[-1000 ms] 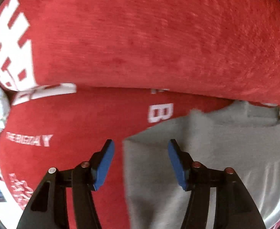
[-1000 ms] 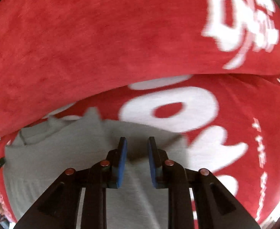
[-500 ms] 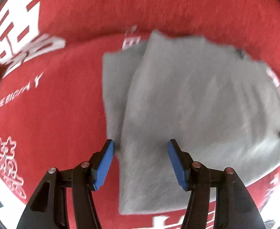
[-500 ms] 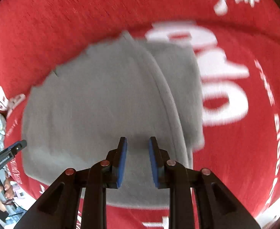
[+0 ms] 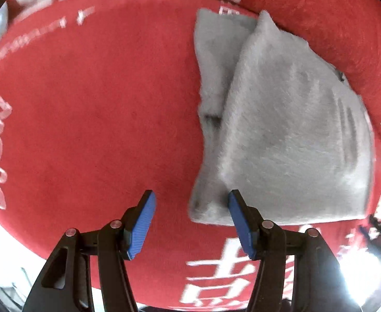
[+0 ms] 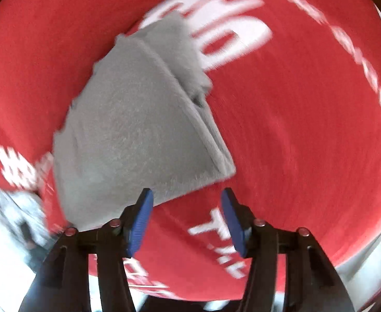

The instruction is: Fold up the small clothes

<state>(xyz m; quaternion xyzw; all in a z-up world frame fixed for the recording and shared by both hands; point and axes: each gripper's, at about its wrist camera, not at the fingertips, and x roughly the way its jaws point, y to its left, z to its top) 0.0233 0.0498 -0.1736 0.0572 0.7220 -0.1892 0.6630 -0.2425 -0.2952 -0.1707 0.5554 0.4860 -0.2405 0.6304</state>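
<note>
Grey garment (image 5: 289, 130) lies folded on the red cloth (image 5: 99, 117); I have left gripper (image 5: 190, 223) and right gripper (image 6: 186, 221) spread wide, holding nothing. My worry: a blue pad snagging its near edge and undoing the fold

White lettering on the red fuzzy cloth surface (image 5: 91, 119) is smeared by motion blur in both views, unreadable, & cut off at frame edges. Folded grey fleece garment (image 6: 138, 130) hides its own under layers & part of the print. Bottom-left clutter in right wrist view: too blurred to ID.
</note>
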